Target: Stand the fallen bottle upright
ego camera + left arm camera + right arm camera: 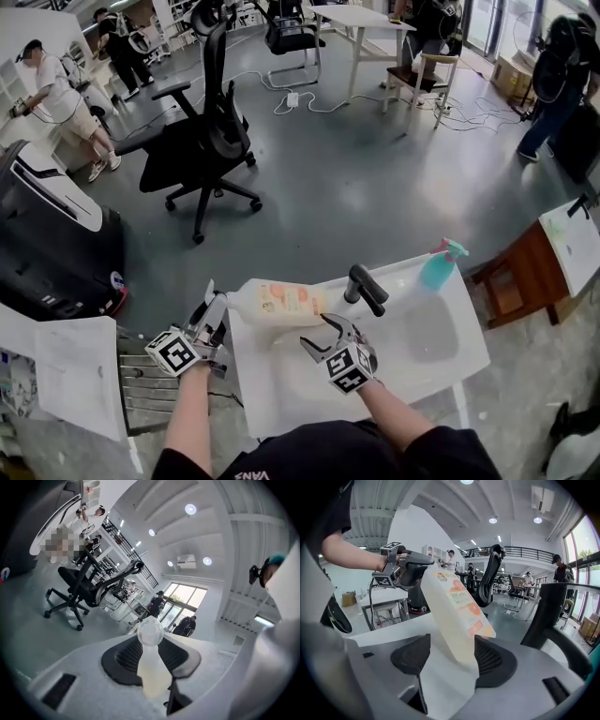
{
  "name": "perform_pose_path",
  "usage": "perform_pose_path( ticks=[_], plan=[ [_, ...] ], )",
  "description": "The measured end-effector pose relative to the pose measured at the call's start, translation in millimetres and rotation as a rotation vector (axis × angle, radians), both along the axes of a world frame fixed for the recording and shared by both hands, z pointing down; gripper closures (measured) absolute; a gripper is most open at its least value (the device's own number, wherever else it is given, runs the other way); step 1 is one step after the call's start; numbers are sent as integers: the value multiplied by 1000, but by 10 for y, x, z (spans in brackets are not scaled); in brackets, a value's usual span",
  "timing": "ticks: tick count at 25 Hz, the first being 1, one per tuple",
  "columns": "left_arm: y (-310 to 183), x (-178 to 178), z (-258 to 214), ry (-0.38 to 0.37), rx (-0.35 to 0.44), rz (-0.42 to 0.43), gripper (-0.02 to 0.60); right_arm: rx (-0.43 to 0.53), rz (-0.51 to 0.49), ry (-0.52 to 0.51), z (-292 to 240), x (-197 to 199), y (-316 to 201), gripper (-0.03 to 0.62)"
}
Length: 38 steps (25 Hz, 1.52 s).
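While the bottle (pixel 281 302) leans at a slant rather than lying flat, the job looks roughly half done: its cap end is raised and its base sits low over the white worktop (pixel 281 403), just left of the black faucet (pixel 366 287). The left tool (pixel 217 315) is clamped narrow on the neck, just below the rounded translucent cap (pixel 150 631). The right tool (pixel 315 330) stands wide, the bottle's base between its jaws with a gap on one side (so not gripped). What is left, I judge, is to swing the body to vertical, settle the base flat and let go. The bottle is smooth cream plastic, flat-sided and tapering to the neck, with an orange printed label. Both tools' pads are black and ribbed, and the worktop is glossy with a moulded basin (pixel 427 330).
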<state>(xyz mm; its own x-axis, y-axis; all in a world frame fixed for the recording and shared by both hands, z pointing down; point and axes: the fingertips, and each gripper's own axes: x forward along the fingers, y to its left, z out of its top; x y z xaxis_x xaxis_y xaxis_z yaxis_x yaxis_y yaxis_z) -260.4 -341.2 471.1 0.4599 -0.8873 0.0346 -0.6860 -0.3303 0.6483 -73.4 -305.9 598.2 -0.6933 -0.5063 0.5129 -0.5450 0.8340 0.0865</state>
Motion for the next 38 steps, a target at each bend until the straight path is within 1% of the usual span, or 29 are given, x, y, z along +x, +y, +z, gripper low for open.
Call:
perform_pose_path(
  ticks=[5,11,16,23,30,38],
  plan=[
    [-174,250,-203,-93,24,44,471,-15,7,-43,18,83,-27,307],
    [-365,539,-387,-179,48,100,472,-38,28,-89,50,137,-39,312],
    [-464,800,-505,-262,72,136,472,-53,60,-117,78,207,-80,332],
    [-522,1089,-645,-349,110,176,472,-72,66,-128,99,223,-69,335],
    [-583,1510,-747,-458,180,260,472,-105,71,-129,190,255,-95,332],
    [-582,1843,-795,-509,228,316,473,-131,121,-135,292,327,-235,361]
  ],
)
